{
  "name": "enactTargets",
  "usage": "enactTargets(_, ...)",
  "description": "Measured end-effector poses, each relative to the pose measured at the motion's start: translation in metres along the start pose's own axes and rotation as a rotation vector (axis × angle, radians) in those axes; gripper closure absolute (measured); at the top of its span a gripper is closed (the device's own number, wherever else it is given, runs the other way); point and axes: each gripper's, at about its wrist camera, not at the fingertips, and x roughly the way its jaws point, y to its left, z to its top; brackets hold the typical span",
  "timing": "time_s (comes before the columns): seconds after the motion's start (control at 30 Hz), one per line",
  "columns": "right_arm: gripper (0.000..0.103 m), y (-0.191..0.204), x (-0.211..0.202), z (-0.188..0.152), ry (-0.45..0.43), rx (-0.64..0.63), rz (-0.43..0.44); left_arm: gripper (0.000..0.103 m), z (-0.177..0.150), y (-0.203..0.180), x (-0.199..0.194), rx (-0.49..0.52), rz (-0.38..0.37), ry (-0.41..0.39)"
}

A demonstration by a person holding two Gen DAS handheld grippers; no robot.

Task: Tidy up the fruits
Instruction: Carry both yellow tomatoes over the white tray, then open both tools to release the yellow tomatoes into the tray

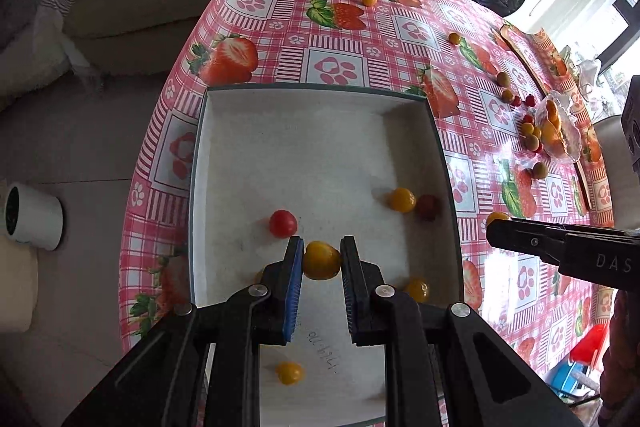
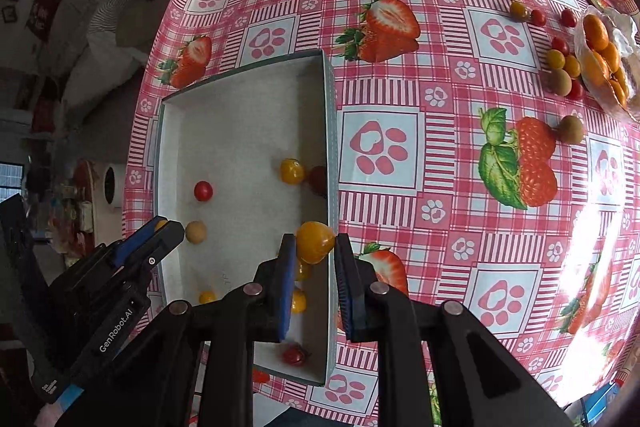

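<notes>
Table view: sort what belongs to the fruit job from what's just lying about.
Job: white tray, yellow fruit in left gripper, yellow fruit in right gripper, loose fruits.
Lying about: tablecloth, white cup.

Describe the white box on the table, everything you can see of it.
The box is a shallow, open, rectangular tray that looks like cardboard: white inside, grey-green outer walls, faint handwriting on its floor. It lies flat on the strawberry-print tablecloth near the table's edge. Small round fruits lie scattered inside, yellow, red and one tan. The left gripper holds a yellow fruit above its floor; the right gripper holds another fruit over its right wall.
</notes>
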Motion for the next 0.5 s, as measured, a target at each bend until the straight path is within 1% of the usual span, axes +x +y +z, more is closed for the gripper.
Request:
enactTargets(0.3, 0.082, 0.022, 0.026, 0.041, -0.002, -0.018, 0.011, 0.083, 0.043, 0.011, 0.033, 0.011, 0.036, -0.001)
enactTargets(0.5, 0.082, 0.031, 0.052, 0.060, 0.011, -0.014, 0.016, 0.083, 0.057, 0.017, 0.059, 0.013, 0.081, 0.021)
